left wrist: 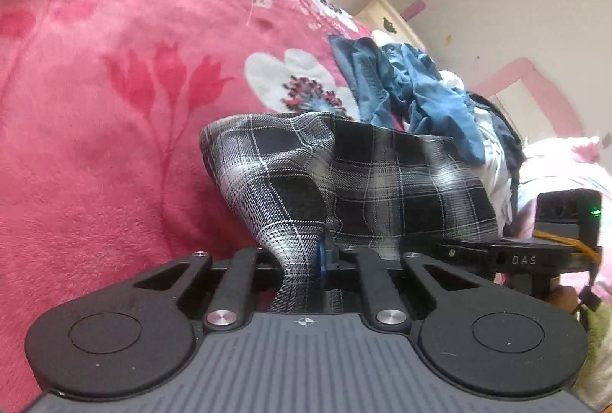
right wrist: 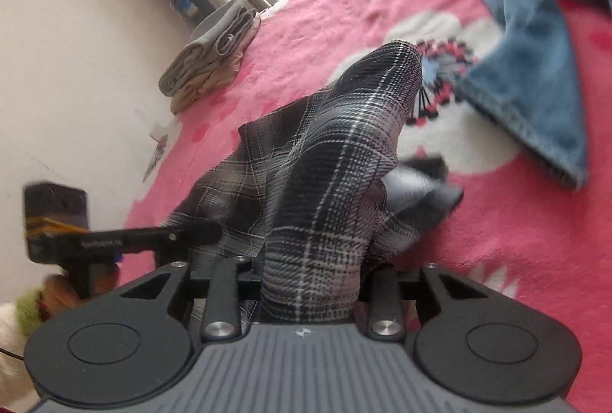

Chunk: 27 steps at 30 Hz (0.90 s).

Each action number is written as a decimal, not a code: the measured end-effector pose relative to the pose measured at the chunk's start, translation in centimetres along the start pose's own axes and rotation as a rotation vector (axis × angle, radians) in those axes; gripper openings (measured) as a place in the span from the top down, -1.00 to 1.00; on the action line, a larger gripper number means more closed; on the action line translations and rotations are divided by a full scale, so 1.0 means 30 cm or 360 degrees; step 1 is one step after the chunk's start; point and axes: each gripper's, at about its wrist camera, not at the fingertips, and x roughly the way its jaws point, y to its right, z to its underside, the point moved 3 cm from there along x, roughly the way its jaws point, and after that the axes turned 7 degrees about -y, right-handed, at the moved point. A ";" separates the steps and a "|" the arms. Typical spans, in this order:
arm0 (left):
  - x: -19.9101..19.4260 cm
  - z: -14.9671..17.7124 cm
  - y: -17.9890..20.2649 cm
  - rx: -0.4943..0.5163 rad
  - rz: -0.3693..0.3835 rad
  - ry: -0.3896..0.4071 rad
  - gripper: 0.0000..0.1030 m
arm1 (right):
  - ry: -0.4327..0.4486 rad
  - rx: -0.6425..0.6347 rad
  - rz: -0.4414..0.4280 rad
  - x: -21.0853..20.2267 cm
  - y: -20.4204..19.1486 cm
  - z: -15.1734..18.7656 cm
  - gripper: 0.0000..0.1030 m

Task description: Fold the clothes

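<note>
- While bunched this thick in both grips, could slip free or drag crooked if either pulls harder.
- Left gripper [left wrist: 319, 260] clenched on plaid cloth [left wrist: 344, 183]; right gripper [right wrist: 311, 279] likewise clamped.
- Cloth raised off pink blanket [left wrist: 114, 106], strung between grippers.
- Beyond: jeans [right wrist: 535, 68], folded stack [right wrist: 210, 53].

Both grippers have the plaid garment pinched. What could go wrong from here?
The plaid garment is bunched and twisted between the left gripper and right gripper, so a fold may trap wrinkles. The denim pile lies close on the pink blanket; the hanging cloth might drag across it.
</note>
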 end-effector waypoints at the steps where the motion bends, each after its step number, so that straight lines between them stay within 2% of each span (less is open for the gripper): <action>1: -0.022 -0.009 0.024 -0.0006 -0.0010 -0.0002 0.81 | -0.0002 -0.0013 0.0020 -0.025 -0.026 -0.006 0.36; 5: -0.131 -0.062 0.138 -0.0043 -0.0042 -0.0013 0.82 | -0.0004 -0.0057 0.0062 -0.157 -0.129 -0.055 0.36; 8: -0.256 -0.131 0.281 -0.0008 -0.0103 -0.0003 0.82 | -0.0001 -0.0083 0.0063 -0.275 -0.235 -0.125 0.36; 17: -0.621 -0.344 0.690 -0.0036 -0.0313 0.0137 0.82 | 0.0127 -0.0153 -0.0082 -0.673 -0.487 -0.330 0.36; 22: -0.680 -0.416 0.739 0.0024 -0.0347 0.0241 0.82 | 0.0197 -0.0161 -0.0161 -0.726 -0.523 -0.435 0.36; 27: -0.725 -0.514 0.623 -0.0068 -0.0277 0.0286 0.82 | 0.0199 -0.0229 -0.0118 -0.658 -0.601 -0.576 0.36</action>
